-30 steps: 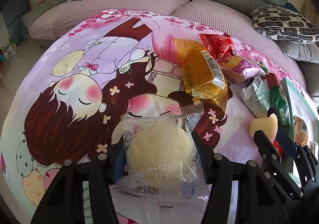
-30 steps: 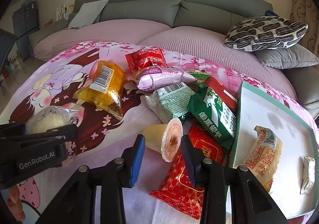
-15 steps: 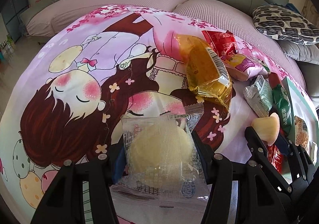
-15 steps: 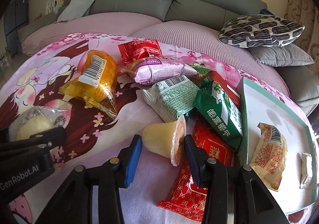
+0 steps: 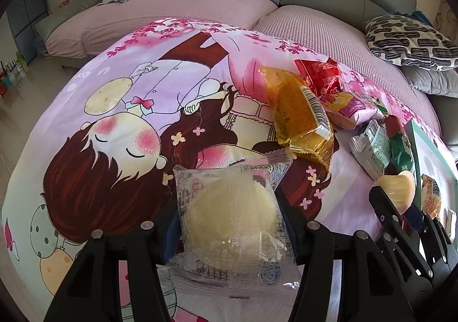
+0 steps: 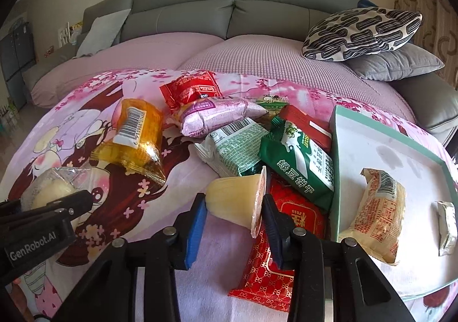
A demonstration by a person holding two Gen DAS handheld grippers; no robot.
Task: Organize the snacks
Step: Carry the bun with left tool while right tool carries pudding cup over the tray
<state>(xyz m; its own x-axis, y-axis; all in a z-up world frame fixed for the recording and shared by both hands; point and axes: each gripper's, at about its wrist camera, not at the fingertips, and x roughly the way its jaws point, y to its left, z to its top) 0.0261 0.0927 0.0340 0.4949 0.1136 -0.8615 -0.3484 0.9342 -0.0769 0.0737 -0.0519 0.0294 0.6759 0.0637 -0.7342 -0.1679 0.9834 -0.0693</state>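
Observation:
My left gripper (image 5: 226, 207) is shut on a clear-wrapped pale round cake (image 5: 232, 213), held above the cartoon blanket. It also shows in the right wrist view (image 6: 48, 193). My right gripper (image 6: 236, 201) is shut on a yellow jelly cup (image 6: 237, 198), lid to the right, above a red packet (image 6: 283, 236). The jelly cup shows in the left wrist view (image 5: 398, 188). A white tray with a green rim (image 6: 335, 150) lies at the right and holds a beige snack bag (image 6: 377, 207) and a small silver packet (image 6: 446, 221).
A pile of snacks lies on the blanket: an orange bag (image 6: 134, 138), a red bag (image 6: 190, 87), a pink bag (image 6: 217, 113), a pale green packet (image 6: 237, 147), a dark green packet (image 6: 303, 158). A grey sofa (image 6: 229, 7) with patterned cushion (image 6: 363, 32) stands behind.
Both grippers have risen and tilted a little with their snacks still held. The right gripper with the jelly cup has shifted slightly toward the tray.

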